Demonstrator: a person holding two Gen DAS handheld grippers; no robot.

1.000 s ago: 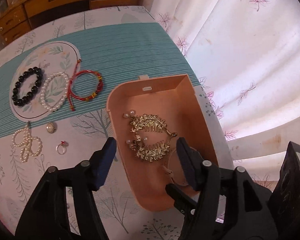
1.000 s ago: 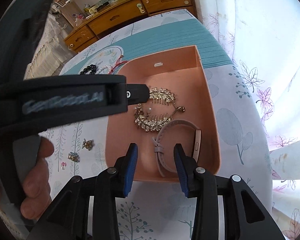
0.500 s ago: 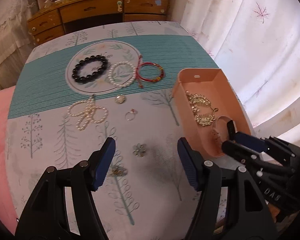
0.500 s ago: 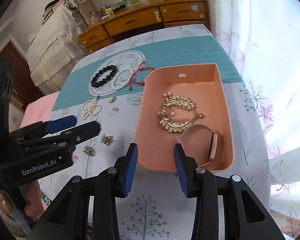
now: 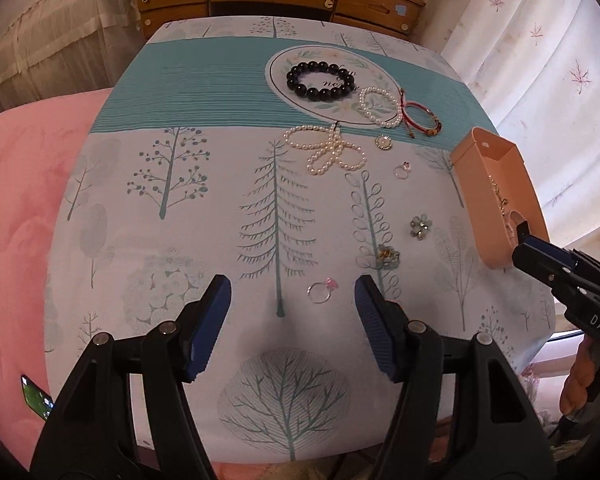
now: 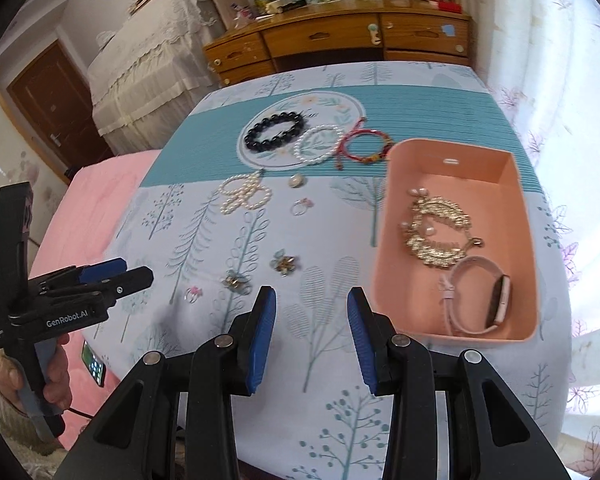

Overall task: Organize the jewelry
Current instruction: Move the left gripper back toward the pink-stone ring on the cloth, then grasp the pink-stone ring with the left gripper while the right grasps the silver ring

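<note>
Your left gripper (image 5: 292, 300) hovers over the ring (image 5: 322, 292), fingers spread to straddle it. Right gripper (image 6: 311, 312) waits empty, fingers spread, beside the box (image 6: 384, 248).

From the left wrist view, the pink box (image 5: 485, 200) near the table's right edge shows mostly its outer wall; contents largely hidden. The right tool (image 5: 532, 250) covers its near corner. Small brooches (image 5: 420, 227) are too small to identify.

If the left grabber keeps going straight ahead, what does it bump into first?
Probably the small ring with a pink stone, lying on the tablecloth just ahead of the open left gripper, though depth is hard to judge.
</note>
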